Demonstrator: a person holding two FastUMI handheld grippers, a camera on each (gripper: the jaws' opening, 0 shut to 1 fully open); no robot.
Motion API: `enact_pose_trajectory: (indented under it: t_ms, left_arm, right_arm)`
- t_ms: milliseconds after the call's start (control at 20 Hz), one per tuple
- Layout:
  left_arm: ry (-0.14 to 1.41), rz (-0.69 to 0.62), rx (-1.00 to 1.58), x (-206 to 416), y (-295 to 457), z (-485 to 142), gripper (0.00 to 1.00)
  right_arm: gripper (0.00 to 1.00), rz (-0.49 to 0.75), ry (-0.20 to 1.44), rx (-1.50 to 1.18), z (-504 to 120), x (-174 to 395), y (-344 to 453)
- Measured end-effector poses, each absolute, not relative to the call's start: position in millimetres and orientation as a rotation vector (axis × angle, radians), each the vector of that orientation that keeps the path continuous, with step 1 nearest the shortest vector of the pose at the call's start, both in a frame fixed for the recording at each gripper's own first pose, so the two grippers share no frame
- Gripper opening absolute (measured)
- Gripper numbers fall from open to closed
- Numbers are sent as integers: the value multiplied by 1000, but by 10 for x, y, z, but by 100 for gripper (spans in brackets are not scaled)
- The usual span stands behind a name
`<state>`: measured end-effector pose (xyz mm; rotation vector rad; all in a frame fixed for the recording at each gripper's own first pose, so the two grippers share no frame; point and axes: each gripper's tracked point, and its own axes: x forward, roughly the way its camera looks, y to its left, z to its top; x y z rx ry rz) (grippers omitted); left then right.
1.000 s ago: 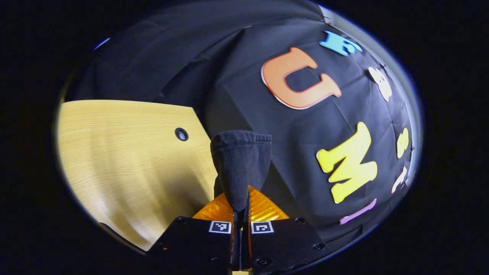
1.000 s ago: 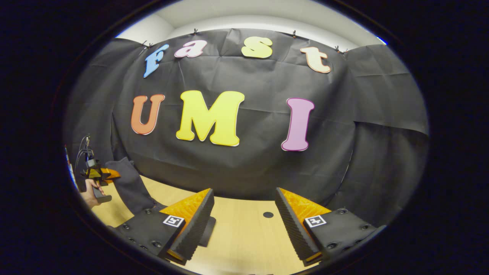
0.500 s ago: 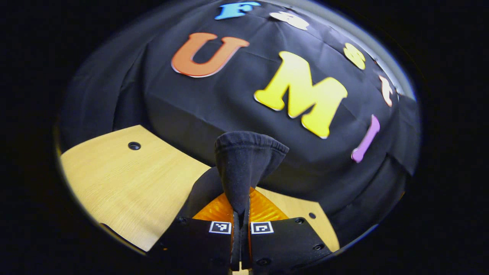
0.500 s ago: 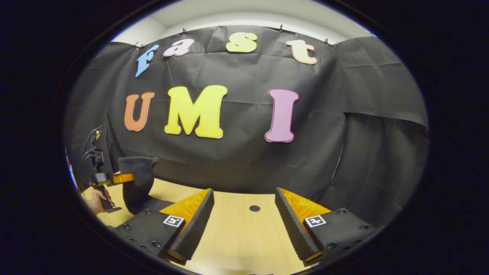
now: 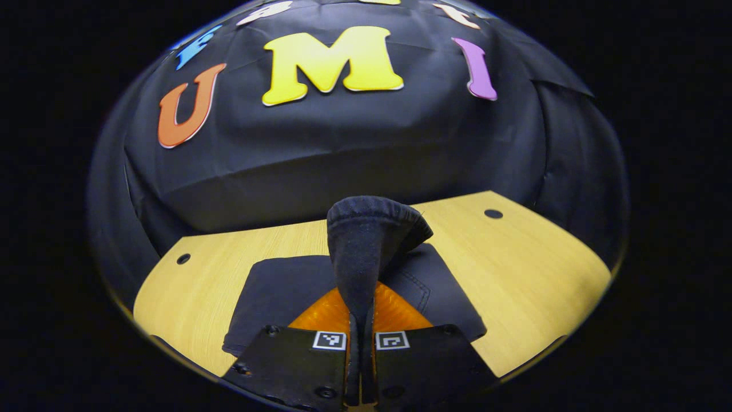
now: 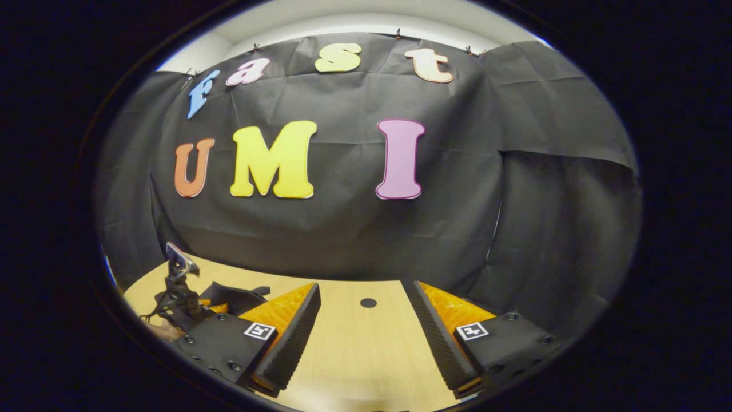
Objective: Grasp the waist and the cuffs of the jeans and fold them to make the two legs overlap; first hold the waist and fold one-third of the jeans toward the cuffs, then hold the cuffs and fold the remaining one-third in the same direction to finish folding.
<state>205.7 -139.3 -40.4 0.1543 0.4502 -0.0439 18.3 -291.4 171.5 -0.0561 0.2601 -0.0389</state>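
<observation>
— Jeans (image 5: 274,289): where did they lie?
— Folded dark on the desk (image 5: 532,263), under the left tool (image 5: 361,312), whose fingers were clamped on a raised hem of them.
— And the right tool (image 6: 363,337)?
— Spread wide over bare desk, gripping nothing, well to the right of the left tool (image 6: 183,289).

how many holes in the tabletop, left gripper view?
2. One hole near the table's far left edge, one hole near the far right corner. The jeans and left gripper may hide more.
</observation>
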Motion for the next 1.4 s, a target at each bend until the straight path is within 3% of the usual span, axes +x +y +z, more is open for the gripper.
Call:
enact_pose_trajectory:
  t_ms: [150,300,350,450,550,650,700,950,1400]
  left_arm:
    - [467,-75,268,1956,-1533,-589,7]
    - [476,-116,312,1892,-1650,-705,18]
    - [484,-138,319,1865,-1722,-731,26]
    - [465,-160,344,1809,-1781,-658,58]
    - [447,-211,330,1742,-1929,-568,68]
    - [431,-267,308,1636,-2104,-470,92]
    - [428,-300,293,1564,-2223,-458,96]
    - [395,-374,242,1322,-2447,-221,97]
    - [240,-259,105,1456,-1605,762,97]
  right_arm:
    - [99,-34,266,-40,1696,212,-2885]
    - [98,-28,262,-52,1708,226,-2826]
    - [99,-26,262,-53,1716,227,-2804]
    - [98,-25,257,-50,1746,215,-2756]
    - [98,-27,254,-54,1762,205,-2707]
    - [98,-27,249,-51,1803,197,-2651]
    - [98,-29,246,-47,1822,180,-2622]
    - [98,-31,217,-59,1943,126,-2452]
    - [99,25,187,-29,1953,312,-1762]
